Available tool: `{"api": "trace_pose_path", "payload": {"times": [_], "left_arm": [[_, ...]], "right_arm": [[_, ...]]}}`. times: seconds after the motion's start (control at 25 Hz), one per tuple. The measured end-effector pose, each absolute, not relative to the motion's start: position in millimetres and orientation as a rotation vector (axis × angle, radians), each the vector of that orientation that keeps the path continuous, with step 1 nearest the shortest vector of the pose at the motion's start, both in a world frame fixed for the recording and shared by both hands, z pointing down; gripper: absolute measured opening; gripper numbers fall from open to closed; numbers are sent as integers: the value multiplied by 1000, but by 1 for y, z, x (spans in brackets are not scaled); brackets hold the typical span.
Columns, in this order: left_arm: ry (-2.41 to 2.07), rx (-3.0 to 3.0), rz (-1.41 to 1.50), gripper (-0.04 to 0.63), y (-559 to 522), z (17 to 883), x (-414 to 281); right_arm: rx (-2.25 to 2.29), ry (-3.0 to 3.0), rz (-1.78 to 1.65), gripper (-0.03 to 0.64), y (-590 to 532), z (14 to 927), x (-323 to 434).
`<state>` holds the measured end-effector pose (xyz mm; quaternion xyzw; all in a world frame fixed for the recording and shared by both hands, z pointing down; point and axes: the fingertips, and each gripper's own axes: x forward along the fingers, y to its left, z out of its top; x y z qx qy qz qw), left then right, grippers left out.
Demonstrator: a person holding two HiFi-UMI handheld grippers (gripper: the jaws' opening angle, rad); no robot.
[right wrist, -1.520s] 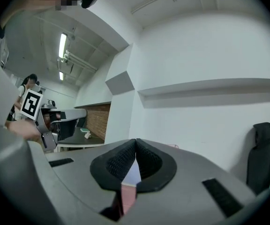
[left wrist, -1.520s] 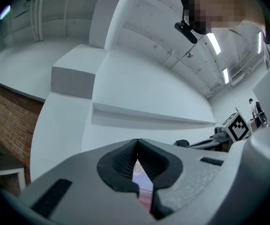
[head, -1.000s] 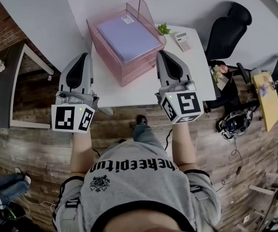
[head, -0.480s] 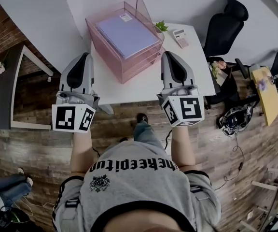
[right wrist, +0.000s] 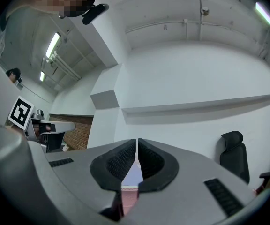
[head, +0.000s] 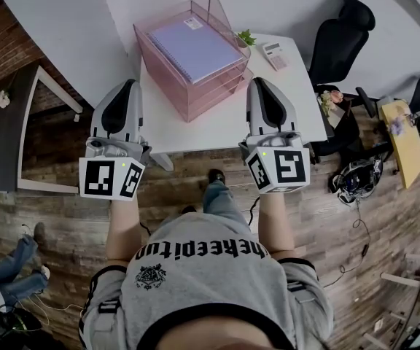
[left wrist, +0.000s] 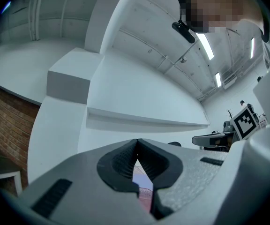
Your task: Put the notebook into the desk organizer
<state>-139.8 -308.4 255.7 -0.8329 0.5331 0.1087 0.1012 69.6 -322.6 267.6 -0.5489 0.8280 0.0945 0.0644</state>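
Notebook [head: 195, 49], lavender and spiral-bound, lies flat in the top tray of the pink see-through organizer [head: 211, 97] on the white surface [head: 217, 131]. We hold left claw [left wrist: 136, 142] and right claw [right wrist: 137, 142] pressed together, empty, nearer us.

One notebook [head: 195, 49], one organizer [head: 210, 98], two tools [head: 127, 84] [head: 260, 82]

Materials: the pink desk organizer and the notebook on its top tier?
Desk organizer: probably translucent pink plastic, glossy; its lower tiers show through the walls. Notebook: matte lavender cover, card or thin plastic, can't tell which; what looks like spiral binding along one edge.
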Motion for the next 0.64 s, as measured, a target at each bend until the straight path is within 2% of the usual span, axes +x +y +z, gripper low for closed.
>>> {"api": "trace_pose_path", "payload": {"times": [0.64], "left_arm": [[1564, -2466, 332, 3, -295, 256, -145]], "right_arm": [[-1677, 2481, 294, 3, -305, 265, 64]]}}
